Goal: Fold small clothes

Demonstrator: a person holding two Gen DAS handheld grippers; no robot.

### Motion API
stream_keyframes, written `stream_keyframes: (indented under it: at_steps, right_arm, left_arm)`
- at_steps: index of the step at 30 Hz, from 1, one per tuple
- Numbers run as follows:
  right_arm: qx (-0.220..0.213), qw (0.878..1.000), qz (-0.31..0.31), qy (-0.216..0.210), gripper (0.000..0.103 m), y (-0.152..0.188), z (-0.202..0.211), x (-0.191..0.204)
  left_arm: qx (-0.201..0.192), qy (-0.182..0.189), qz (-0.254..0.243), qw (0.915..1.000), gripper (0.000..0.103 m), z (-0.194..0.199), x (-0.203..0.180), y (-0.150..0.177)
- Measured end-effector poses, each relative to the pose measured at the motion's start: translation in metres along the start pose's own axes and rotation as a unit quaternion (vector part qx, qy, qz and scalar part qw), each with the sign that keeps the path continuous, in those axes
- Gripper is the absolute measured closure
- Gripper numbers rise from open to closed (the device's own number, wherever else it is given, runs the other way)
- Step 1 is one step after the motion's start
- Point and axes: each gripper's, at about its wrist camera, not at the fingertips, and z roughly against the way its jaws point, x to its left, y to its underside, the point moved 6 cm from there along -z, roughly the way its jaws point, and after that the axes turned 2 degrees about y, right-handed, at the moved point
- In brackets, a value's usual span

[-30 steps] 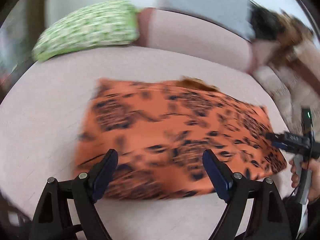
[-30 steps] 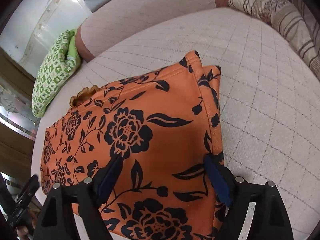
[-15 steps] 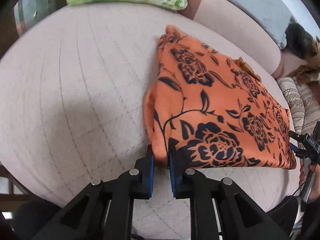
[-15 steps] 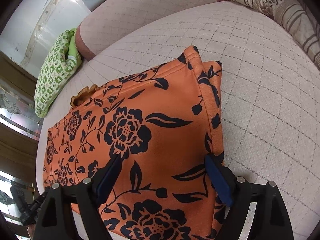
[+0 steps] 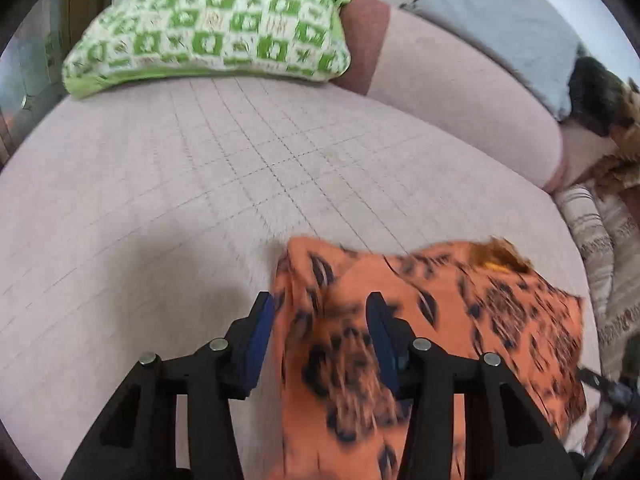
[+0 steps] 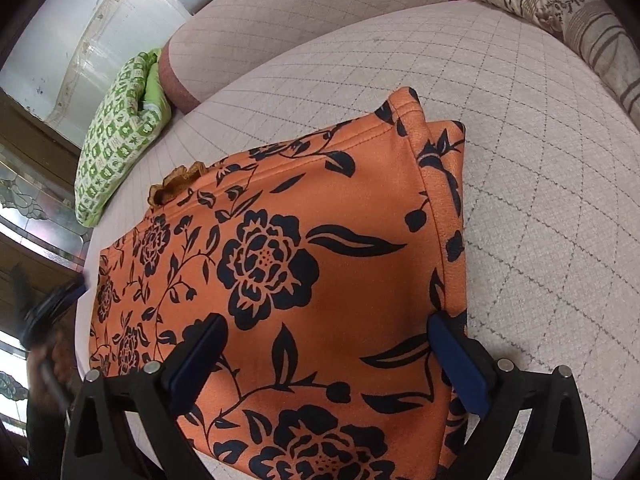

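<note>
Showing quilted sofa seat (image 6: 540, 160), pale and gridded, with orange floral garment (image 6: 320, 260) lying flat across it, one side edge doubled over. Green patterned cushion (image 5: 208, 24) at far end, well apart. Right gripper (image 6: 324, 364) poised over near edge of cloth, jaws opening to widest spread, nothing pinched. Left gripper (image 5: 320, 336) over opposite end, jaws opening, lifted cloth fold between pads, apparently no longer clamped. Step judged: releasing a fold. Next move likely calls for regripping an edge and carrying it across.
</note>
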Motion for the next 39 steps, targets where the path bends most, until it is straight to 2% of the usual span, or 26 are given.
stream_keyframes:
  at_steps: [1, 3, 6, 8, 9, 10, 12, 13, 16, 21, 24, 26, 28, 31, 34, 35, 37, 39]
  right_arm:
    - [-0.001, 1.000, -0.001, -0.003, 0.001, 0.000, 0.000, 0.000]
    - [0.001, 1.000, 0.000, -0.005, 0.001, 0.000, 0.000, -0.001]
    - [0.006, 1.000, 0.003, -0.002, 0.001, -0.001, 0.000, 0.001]
    - [0.006, 1.000, 0.003, 0.000, 0.001, 0.000, -0.001, 0.001]
    - [0.006, 1.000, 0.002, 0.002, 0.001, -0.001, -0.001, 0.001]
    - [0.004, 1.000, 0.001, 0.003, 0.001, -0.001, 0.000, 0.002]
    - [0.006, 1.000, 0.009, 0.011, 0.001, 0.000, 0.004, 0.005]
    - [0.004, 1.000, 0.011, 0.013, 0.001, 0.001, 0.007, 0.007]
    - [-0.040, 0.999, 0.015, -0.013, 0.001, 0.005, 0.038, 0.027]
    - [-0.085, 0.996, 0.020, -0.034, 0.001, 0.012, 0.063, 0.050]
    - [-0.056, 0.998, 0.000, -0.027, 0.001, 0.021, 0.038, 0.043]
    - [-0.002, 0.999, -0.031, -0.021, 0.001, 0.031, 0.004, 0.024]
    - [-0.029, 0.999, -0.029, -0.031, 0.001, 0.029, 0.012, 0.025]
    - [-0.039, 0.997, -0.047, -0.051, 0.001, 0.028, 0.034, 0.038]
    - [-0.057, 0.996, -0.017, -0.060, 0.001, 0.026, 0.042, 0.049]
    - [-0.046, 0.997, -0.017, -0.067, 0.001, 0.028, 0.034, 0.045]
    - [-0.002, 0.997, -0.060, -0.052, 0.001, 0.034, 0.011, 0.022]
    - [-0.027, 0.994, -0.079, -0.076, 0.001, 0.031, 0.020, 0.018]
  left_arm:
    - [0.014, 0.006, 0.007, 0.9999, 0.070, -0.018, 0.003, -0.002]
    - [0.032, -0.009, 0.014, 0.9993, 0.094, -0.033, 0.011, 0.001]
    - [0.009, -0.018, 0.012, 0.9997, 0.095, -0.027, 0.016, -0.001]
    - [0.011, -0.039, -0.003, 0.9992, 0.089, -0.024, 0.015, 0.002]
    - [0.005, -0.061, -0.009, 0.9981, 0.075, -0.017, 0.014, 0.003]
    - [-0.009, -0.084, -0.012, 0.9963, 0.055, -0.008, 0.014, 0.003]
    - [-0.039, -0.098, -0.014, 0.9943, 0.046, 0.016, 0.010, 0.008]
    - [-0.054, -0.099, -0.028, 0.9933, 0.046, 0.031, 0.003, 0.013]
    - [-0.076, -0.109, -0.066, 0.9890, 0.046, 0.059, -0.021, 0.026]
    - [-0.087, -0.109, -0.082, 0.9868, 0.046, 0.094, -0.041, 0.045]
    - [-0.092, -0.102, -0.081, 0.9872, 0.045, 0.104, -0.051, 0.053]
    - [-0.098, -0.110, -0.086, 0.9853, 0.044, 0.107, -0.054, 0.051]
    - [-0.097, -0.116, -0.083, 0.9850, 0.044, 0.111, -0.051, 0.054]
    - [-0.107, -0.118, -0.079, 0.9841, 0.042, 0.119, -0.046, 0.054]
    - [-0.107, -0.119, -0.074, 0.9844, 0.042, 0.122, -0.045, 0.055]
    - [-0.106, -0.120, -0.072, 0.9845, 0.042, 0.123, -0.044, 0.055]
    - [-0.105, -0.125, -0.068, 0.9842, 0.042, 0.125, -0.043, 0.055]
    - [-0.106, -0.122, -0.069, 0.9845, 0.042, 0.128, -0.044, 0.055]
